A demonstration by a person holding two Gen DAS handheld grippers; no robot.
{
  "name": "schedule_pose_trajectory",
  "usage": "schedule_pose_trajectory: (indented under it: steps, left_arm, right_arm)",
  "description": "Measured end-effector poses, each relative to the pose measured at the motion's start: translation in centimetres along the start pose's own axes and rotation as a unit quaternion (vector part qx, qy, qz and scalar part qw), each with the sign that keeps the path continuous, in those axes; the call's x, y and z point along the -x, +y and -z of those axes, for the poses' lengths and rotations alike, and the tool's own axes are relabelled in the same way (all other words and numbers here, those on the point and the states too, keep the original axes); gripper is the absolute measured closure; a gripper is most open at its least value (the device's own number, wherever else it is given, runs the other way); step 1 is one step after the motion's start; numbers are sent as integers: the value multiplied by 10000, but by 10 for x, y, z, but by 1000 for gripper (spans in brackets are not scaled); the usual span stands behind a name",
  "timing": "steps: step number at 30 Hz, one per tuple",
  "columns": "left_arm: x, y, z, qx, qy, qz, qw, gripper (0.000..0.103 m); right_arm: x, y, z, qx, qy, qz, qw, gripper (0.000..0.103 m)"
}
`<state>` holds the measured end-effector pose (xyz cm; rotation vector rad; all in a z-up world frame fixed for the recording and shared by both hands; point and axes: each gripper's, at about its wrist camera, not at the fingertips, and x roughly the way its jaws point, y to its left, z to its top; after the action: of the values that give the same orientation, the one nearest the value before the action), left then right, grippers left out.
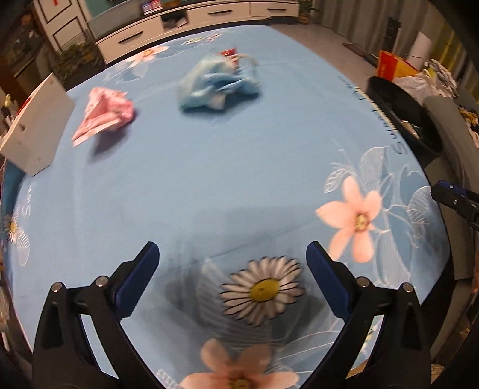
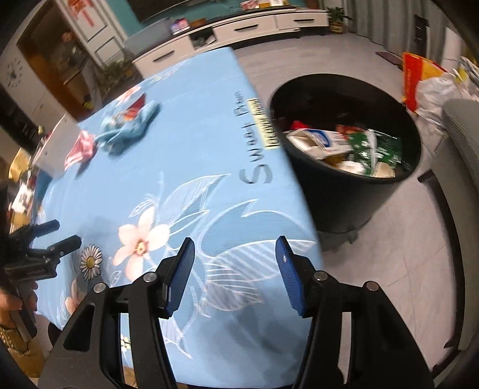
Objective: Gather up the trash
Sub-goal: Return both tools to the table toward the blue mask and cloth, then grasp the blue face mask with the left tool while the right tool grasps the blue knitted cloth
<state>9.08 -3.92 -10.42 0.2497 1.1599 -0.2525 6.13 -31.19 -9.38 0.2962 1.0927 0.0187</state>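
A crumpled pink wrapper (image 1: 104, 112) and a crumpled blue wrapper (image 1: 217, 80) with a small red piece (image 1: 229, 53) behind it lie at the far side of the blue flowered tablecloth (image 1: 209, 185). My left gripper (image 1: 232, 257) is open and empty over the near edge of the table. My right gripper (image 2: 235, 250) is open and empty over the table's right corner. The black trash bin (image 2: 344, 191) stands on the floor beside the table and holds cartons and a green packet (image 2: 375, 149). The same wrappers show far left in the right wrist view, pink (image 2: 80, 149) and blue (image 2: 128, 128).
A white box (image 1: 36, 128) stands at the table's left edge. A grey chair (image 2: 461, 143) stands right of the bin, with bags (image 2: 428, 83) behind it. White cabinets (image 1: 185, 21) line the far wall. My left gripper (image 2: 57, 236) shows at the left in the right wrist view.
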Motion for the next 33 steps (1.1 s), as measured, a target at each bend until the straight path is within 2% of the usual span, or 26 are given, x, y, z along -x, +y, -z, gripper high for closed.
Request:
schedule_pose_trajectory:
  steps: [12,20,27,33]
  left_arm:
    - [-15,26,-2,70,131,-31,9999,5]
    - [-28,33,-19,10,188,94,9998,4]
    - [-40,36,-36,-10,284,386,9989,4]
    - [-50,43,-60,-124,324,272,9990,4]
  right_arm:
    - [-21,51,-29,448,-2,-150,9989,47]
    - [-35,68,-51,565,-33,-238,9981,47]
    - [-53,75,-64,563,46,-365,9977,47]
    - [-74,86,-81,556,290,-421,9971,47]
